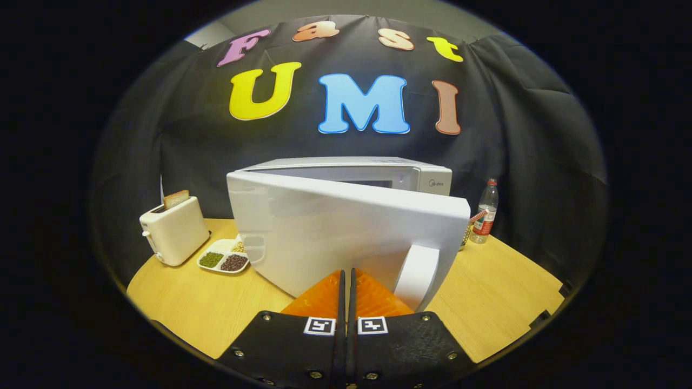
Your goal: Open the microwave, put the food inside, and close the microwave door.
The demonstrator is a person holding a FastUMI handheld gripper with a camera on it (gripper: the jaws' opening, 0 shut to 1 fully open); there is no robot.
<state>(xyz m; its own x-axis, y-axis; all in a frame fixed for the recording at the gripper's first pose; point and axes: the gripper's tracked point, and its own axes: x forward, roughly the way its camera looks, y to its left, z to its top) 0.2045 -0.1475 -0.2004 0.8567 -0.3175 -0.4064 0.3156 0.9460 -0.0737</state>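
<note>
Microwave (378, 178): on the wooden table (497, 302), door (346, 237) swung partly open, handle (417, 275) just right of the fingertips
Gripper (346, 283): fingers pressed together, holding nothing, tips at the door's outer face
Risk: tips may slide off the smooth panel, or shove the oven back
Food inside: cannot tell

The white microwave's door (346, 237) stands just ahead of the closed fingers (346, 281); white toaster (174, 229) beyond-left, clear plastic bottle (485, 212) beyond-right.

Microwave (411, 181) interior hidden behind its half-open door (335, 237).
</note>
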